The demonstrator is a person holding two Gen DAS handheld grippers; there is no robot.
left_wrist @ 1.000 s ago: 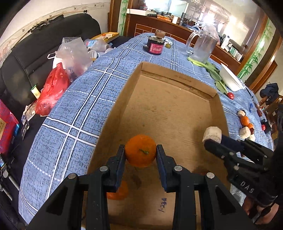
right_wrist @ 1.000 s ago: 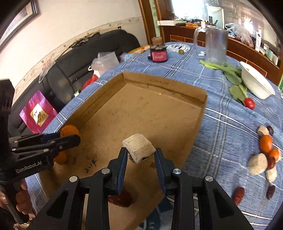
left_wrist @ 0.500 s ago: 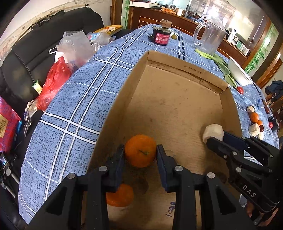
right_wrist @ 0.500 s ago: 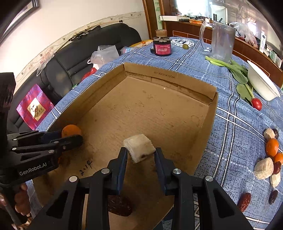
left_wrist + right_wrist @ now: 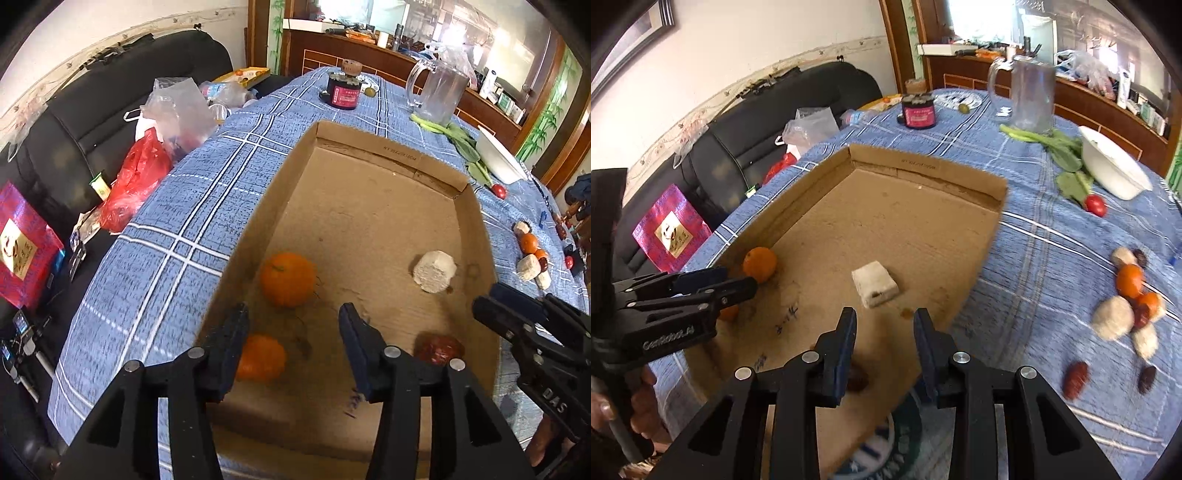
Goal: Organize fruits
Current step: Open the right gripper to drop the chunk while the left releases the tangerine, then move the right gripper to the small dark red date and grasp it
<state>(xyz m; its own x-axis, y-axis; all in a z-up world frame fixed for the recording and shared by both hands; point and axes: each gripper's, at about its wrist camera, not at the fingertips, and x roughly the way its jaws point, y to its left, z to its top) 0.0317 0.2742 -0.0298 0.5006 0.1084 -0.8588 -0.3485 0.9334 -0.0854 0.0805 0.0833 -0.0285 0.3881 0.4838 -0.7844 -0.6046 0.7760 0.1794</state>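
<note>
Fruits are lying loose in the cardboard box point(image 5: 476, 236), orange point(image 5: 287, 279) mid-frame, pale chunk point(image 5: 874, 283) centre, while both the left claw point(image 5: 293, 328) and right claw point(image 5: 884, 334) are gaping empty, so lifting straight clear seems wisest before reaching for the pile point(image 5: 1126, 302) at right on the worktop point(image 5: 1052, 240).

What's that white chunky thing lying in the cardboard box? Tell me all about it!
The white chunk is a pale, rough, blocky piece with flat faces, rounded edges and a small dark spot on one side. It lies loose on the cardboard box floor, near the right wall. Nothing touches it; the open right hand-held gripper hangs just short of it.
</note>
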